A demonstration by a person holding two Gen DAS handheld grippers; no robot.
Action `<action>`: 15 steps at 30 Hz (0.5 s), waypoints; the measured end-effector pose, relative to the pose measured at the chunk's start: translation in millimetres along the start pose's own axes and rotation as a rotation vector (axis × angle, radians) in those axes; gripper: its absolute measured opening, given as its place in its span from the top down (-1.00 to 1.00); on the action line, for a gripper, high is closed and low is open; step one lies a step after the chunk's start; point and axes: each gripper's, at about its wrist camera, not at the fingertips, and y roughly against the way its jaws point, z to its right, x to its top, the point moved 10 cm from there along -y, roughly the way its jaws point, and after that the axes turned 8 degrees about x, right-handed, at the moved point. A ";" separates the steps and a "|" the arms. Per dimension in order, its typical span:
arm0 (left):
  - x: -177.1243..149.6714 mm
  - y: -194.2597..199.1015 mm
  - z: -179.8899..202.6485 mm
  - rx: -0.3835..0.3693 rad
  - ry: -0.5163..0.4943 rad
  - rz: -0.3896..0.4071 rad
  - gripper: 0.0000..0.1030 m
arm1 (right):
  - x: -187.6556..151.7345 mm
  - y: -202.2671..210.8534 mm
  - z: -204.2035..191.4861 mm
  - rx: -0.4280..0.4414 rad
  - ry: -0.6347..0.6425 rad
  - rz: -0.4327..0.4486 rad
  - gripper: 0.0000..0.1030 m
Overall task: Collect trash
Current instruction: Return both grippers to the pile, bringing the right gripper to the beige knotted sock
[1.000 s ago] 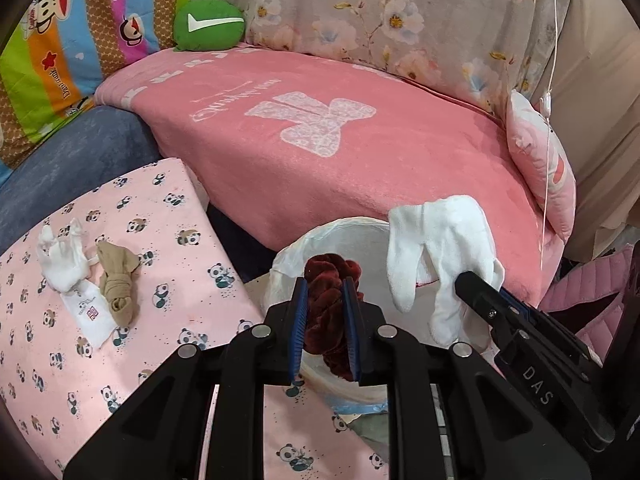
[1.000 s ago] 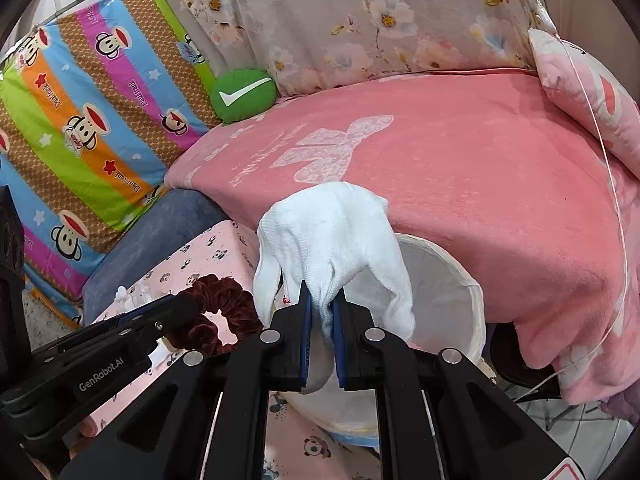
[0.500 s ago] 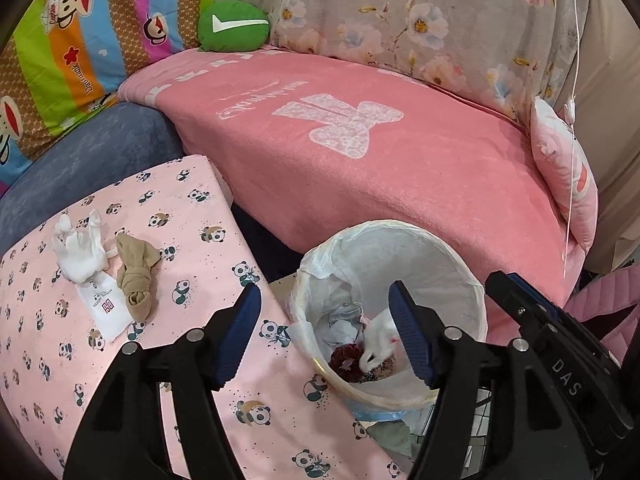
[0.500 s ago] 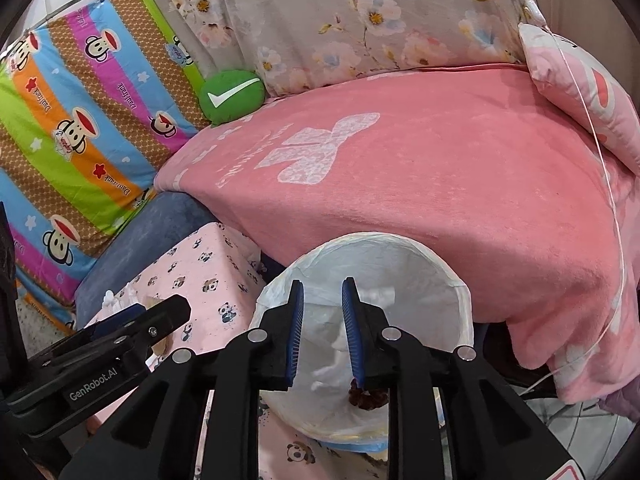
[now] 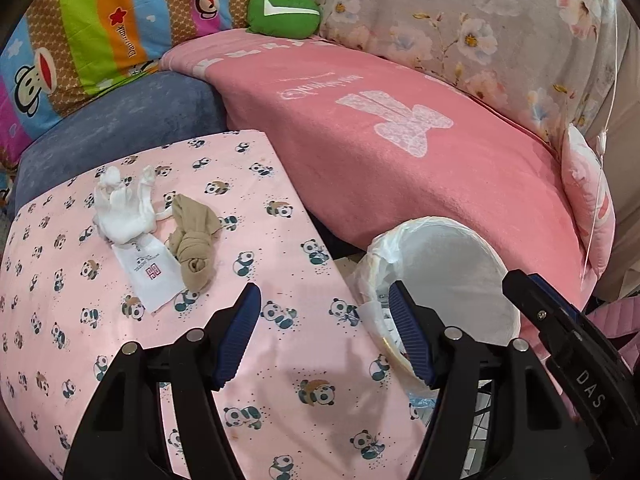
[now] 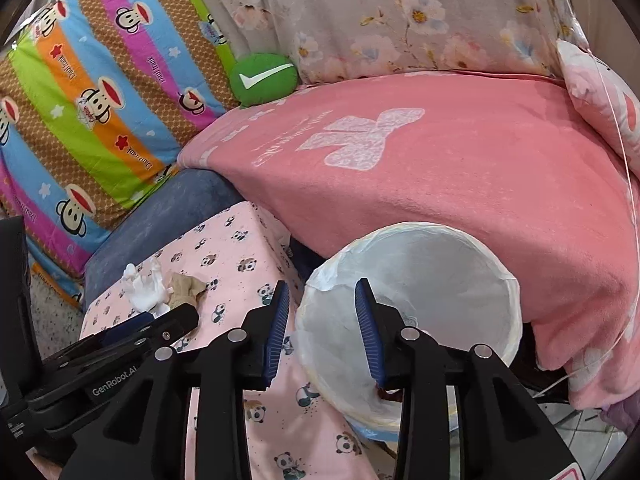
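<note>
A white-lined trash bin [image 5: 448, 264] [image 6: 460, 264] stands between the panda-print table [image 5: 280, 360] and the pink sofa; a dark red scrunchie [image 6: 386, 394] shows at its bottom. On the table lie a white glove [image 5: 120, 208] [image 6: 144, 292], a tan rolled sock [image 5: 196, 248] [image 6: 186, 288] and a white paper packet [image 5: 150, 276]. My left gripper [image 5: 324, 330] hangs open and empty over the table edge beside the bin. My right gripper [image 6: 322, 328] is over the bin's left rim, jaws opening, nothing between them.
A pink blanket [image 5: 400, 152] covers the sofa behind the bin. A green round cushion [image 5: 284, 10] and a striped monkey-print cover [image 6: 92, 112] sit at the back left, a pink pillow [image 5: 588, 196] at the right. A blue-grey cushion [image 5: 120, 128] borders the table.
The left gripper let go of the dark red scrunchie and the right let go of a white glove; both dropped into the bin. Both grippers then slid left, the left toward the table.
</note>
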 end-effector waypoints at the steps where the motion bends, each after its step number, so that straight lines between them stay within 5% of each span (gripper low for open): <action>1: 0.0 0.8 -6.2 0.001 0.011 0.000 -0.23 | -1.4 -1.2 -5.8 0.003 0.008 -0.003 0.27; 15: -8.0 4.3 -98.6 0.072 0.128 0.002 -0.42 | -25.1 -30.9 -93.1 0.037 0.142 -0.072 0.05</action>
